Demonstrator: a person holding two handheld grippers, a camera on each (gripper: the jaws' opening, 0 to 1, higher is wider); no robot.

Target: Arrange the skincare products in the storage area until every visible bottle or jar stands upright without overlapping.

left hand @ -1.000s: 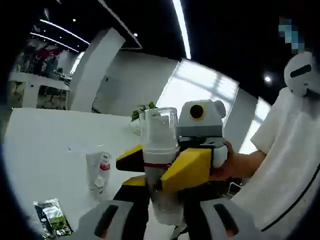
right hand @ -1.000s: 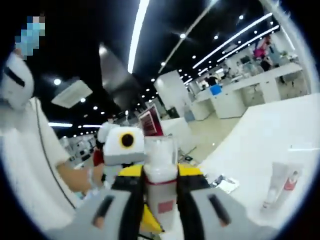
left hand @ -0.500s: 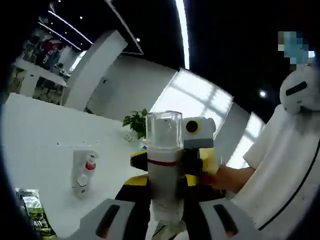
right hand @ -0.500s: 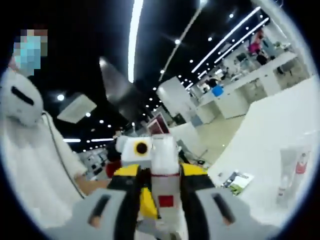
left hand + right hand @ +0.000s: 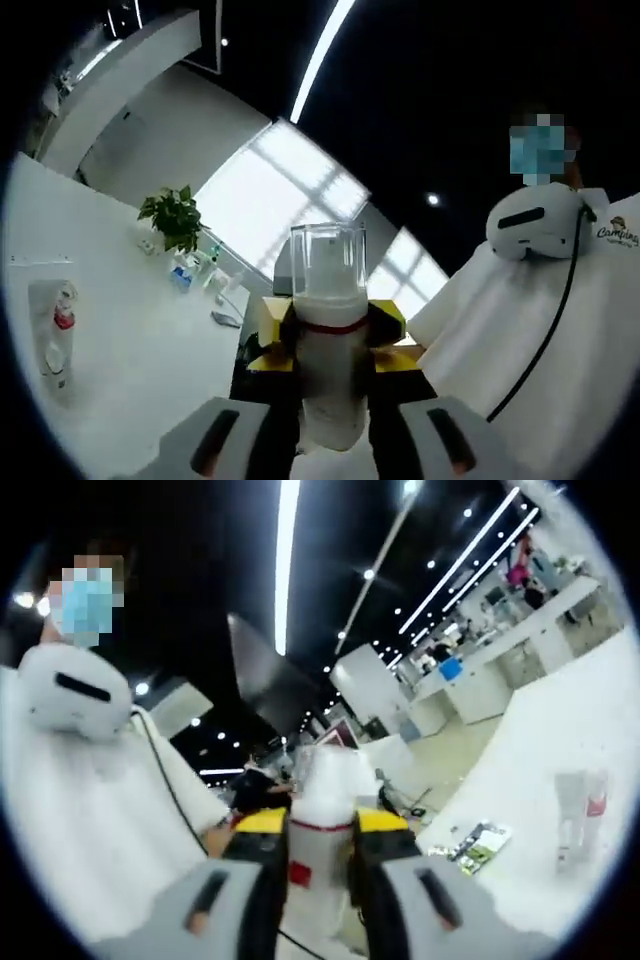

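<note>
White tabletop (image 5: 150, 340) below, with 1 tube (image 5: 55, 335) standing. Both left gripper (image 5: 325, 440) and right gripper (image 5: 318, 900) clamped on 1 pump bottle (image 5: 328, 330), held aloft. Probably light, rigid, slick plastic; best gripped mid-body, below clear cap (image 5: 328, 258).

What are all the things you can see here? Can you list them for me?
Bottle: one, white with a clear cap and red band, held up between both grippers.
Tube: one, white with a red cap, standing on the table.
Packet: one, green and white, lying flat on the table.
Table: one, white, under the tube and packet.
Plant: one, green, at the table's far end.
Small bottles: a few, bluish, near the plant; too small to count.
Headset: one, white, with a black cord, on the person's chest.
Person: one, in white clothes.
Left gripper: grey, shut on the bottle.
Right gripper: grey with yellow, shut on the bottle.
</note>
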